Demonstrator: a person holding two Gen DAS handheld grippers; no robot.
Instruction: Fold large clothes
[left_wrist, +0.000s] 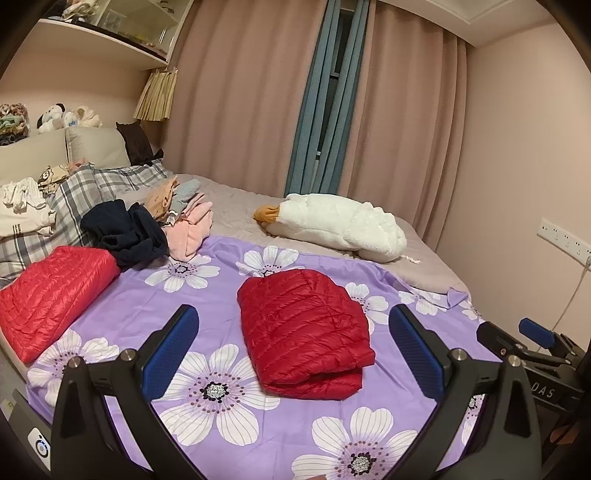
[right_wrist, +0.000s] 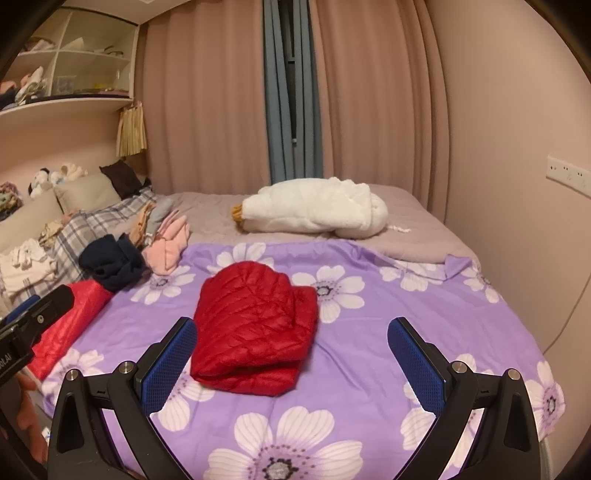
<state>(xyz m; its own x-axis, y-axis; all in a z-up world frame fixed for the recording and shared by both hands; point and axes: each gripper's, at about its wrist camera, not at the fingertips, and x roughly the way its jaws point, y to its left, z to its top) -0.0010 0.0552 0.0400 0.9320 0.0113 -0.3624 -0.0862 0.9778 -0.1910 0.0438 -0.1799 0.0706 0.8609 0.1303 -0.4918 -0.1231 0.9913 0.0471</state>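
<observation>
Two hand-held grippers, left (left_wrist: 293, 354) and right (right_wrist: 291, 365), both released, empty. Folded jacket (right_wrist: 255, 328) just ahead between them, long axis running away; neither clearly nearer.

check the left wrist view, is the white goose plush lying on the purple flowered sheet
No, the white goose plush lies on the grey bedding, beyond the purple flowered sheet.

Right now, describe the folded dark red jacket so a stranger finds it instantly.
Find the purple floral sheet on the bed. The dark red jacket lies folded at its middle, alone. The brighter red jacket sits at the left edge, beside a navy garment.
</observation>
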